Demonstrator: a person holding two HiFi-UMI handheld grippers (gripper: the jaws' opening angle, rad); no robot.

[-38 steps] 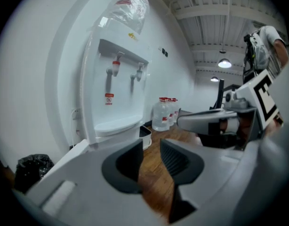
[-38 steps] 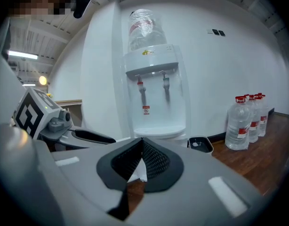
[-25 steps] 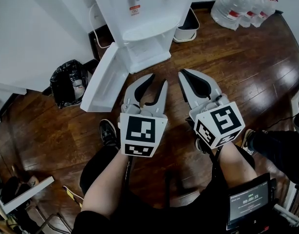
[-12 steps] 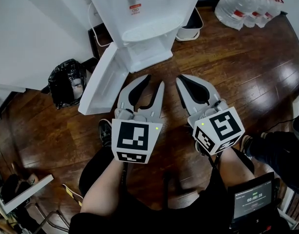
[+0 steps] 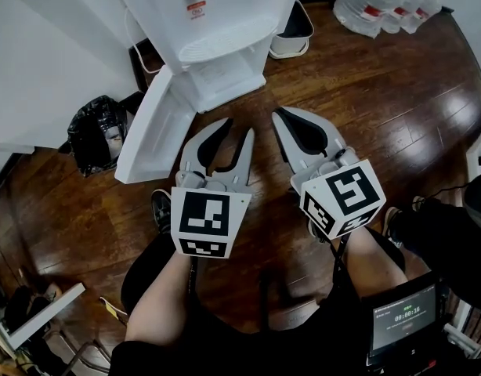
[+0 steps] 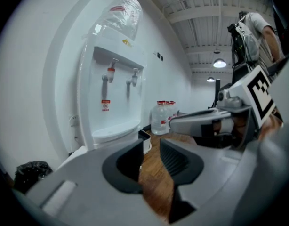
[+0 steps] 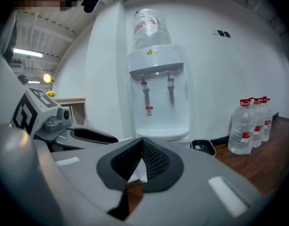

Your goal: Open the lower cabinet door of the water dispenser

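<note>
From where I sit, the job looks done: the lower cabinet door of the water dispenser stands swung wide to the left side of the head view, its white panel angled out over the wooden floor, and the cabinet opening below the drip tray lies exposed. Neither claw touches it. My left claw is spread with only bare floor between its jaws. My right claw is pressed together on nothing. Both hang short of the dispenser, so I judge nothing is left but perhaps to back away. Only the head view gives me the door in full, plus the black rubbish bag against the wall to the left. The right gripper view hides the lower cabinet behind its own jaws but shows the upper front squarely: the upturned bottle on top, the two taps, the small bin and the spare water bottles to the right. The left gripper view adds a person standing in the background.
</note>
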